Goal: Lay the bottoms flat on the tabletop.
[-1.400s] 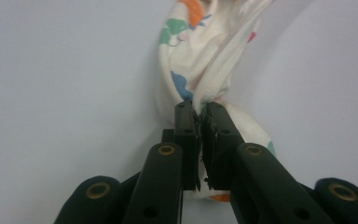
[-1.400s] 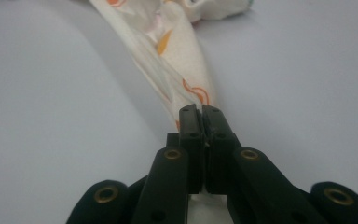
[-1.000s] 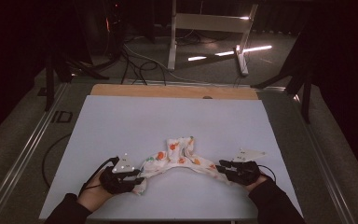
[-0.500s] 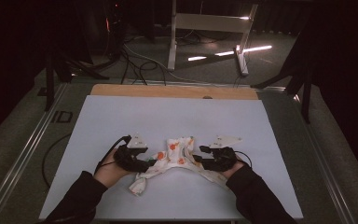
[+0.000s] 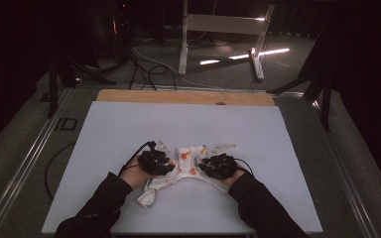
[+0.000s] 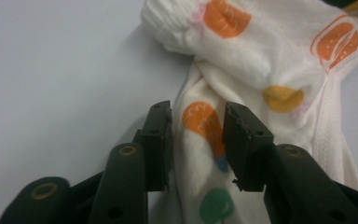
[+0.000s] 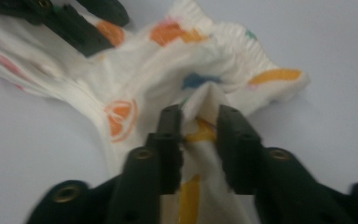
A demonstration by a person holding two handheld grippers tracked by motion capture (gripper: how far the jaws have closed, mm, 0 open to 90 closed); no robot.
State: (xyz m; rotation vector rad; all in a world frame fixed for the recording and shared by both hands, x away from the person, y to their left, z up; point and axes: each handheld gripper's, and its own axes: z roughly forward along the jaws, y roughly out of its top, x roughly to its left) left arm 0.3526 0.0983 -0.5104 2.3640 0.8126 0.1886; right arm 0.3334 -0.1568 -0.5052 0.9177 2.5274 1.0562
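So the biggest thing here is the table (image 5: pixel 129 129), a pale top with a wooden strip along its far edge, sitting in a pretty dark room with cables on the floor behind it.

On it, toward the near edge and roughly centred between the left and right edges, lies a small white garment (image 5: pixel 186 166) with an orange, yellow, green and blue print (the orange bits look like little burgers). It's bunched up in the middle, and one end trails off toward the near left, ending in a ribbed cuff.

The person's dark sleeves come in from the near edge, one to each side of the cloth.

The left gripper (image 5: pixel 155 161) sits at the garment's left side. In the left gripper view (image 6: pixel 196 135), its jaws are pinched on a fold of the fabric, an orange patch right between them.

The right gripper (image 5: pixel 218 165) is at the garment's right side. In the right gripper view (image 7: pixel 198 128), its jaws are clamped on a raised ridge of the cloth, and the other gripper's black jaws show at the top left, also on the fabric.

The two grippers are close together with the crumpled middle between them.
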